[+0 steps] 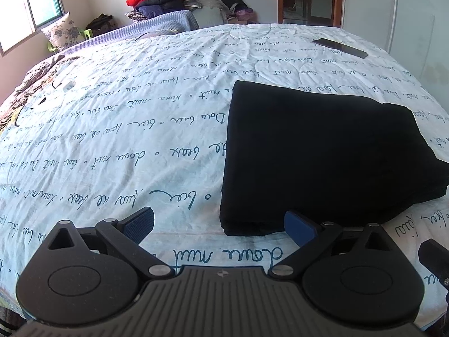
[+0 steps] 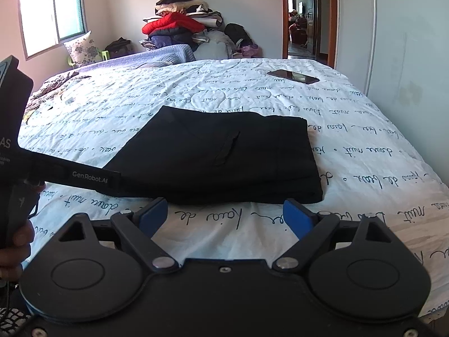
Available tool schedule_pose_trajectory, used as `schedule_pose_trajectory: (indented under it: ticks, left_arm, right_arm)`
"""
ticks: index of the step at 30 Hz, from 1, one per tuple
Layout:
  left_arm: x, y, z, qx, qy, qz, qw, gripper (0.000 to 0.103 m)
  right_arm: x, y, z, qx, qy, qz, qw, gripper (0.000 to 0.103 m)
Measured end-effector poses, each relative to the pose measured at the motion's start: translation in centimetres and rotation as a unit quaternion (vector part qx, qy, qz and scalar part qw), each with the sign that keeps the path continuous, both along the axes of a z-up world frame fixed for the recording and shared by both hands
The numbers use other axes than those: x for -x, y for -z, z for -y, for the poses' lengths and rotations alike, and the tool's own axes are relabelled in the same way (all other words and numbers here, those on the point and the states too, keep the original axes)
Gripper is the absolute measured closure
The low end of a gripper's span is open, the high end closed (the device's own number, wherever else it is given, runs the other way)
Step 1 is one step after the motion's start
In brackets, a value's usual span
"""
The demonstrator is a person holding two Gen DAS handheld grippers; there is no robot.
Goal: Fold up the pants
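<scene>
The black pants point(image 1: 322, 157) lie folded into a thick rectangle on the white bedspread with blue script point(image 1: 126, 140). My left gripper point(image 1: 221, 224) is open and empty, just in front of the pants' near left corner. In the right wrist view the pants point(image 2: 224, 154) lie flat ahead with a pocket slit facing up. My right gripper point(image 2: 226, 216) is open and empty, just short of their near edge. The left gripper's body point(image 2: 16, 146) shows at the left of the right wrist view.
A dark phone point(image 2: 293, 76) lies on the bed beyond the pants, also in the left wrist view point(image 1: 339, 47). Piled clothes point(image 2: 179, 28) and a lilac blanket point(image 2: 157, 54) sit at the far end. A patterned cloth point(image 1: 31, 84) lies far left. A doorway point(image 2: 306, 14) is at the right.
</scene>
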State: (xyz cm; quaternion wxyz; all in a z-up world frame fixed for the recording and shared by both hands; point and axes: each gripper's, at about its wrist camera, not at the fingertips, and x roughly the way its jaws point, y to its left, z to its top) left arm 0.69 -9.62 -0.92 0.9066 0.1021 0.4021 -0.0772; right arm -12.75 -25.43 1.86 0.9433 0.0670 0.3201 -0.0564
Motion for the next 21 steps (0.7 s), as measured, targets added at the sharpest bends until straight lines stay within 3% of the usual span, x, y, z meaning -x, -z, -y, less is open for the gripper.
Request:
schedule_pose_trajectory:
  ticks: [21]
  left_arm:
    - [-0.42,-0.22,-0.22,0.0,0.003,0.012,0.9999,0.003]
  right_arm:
    - [-0.03,-0.33,-0.09,0.003,0.001,0.003,1.0,0.013]
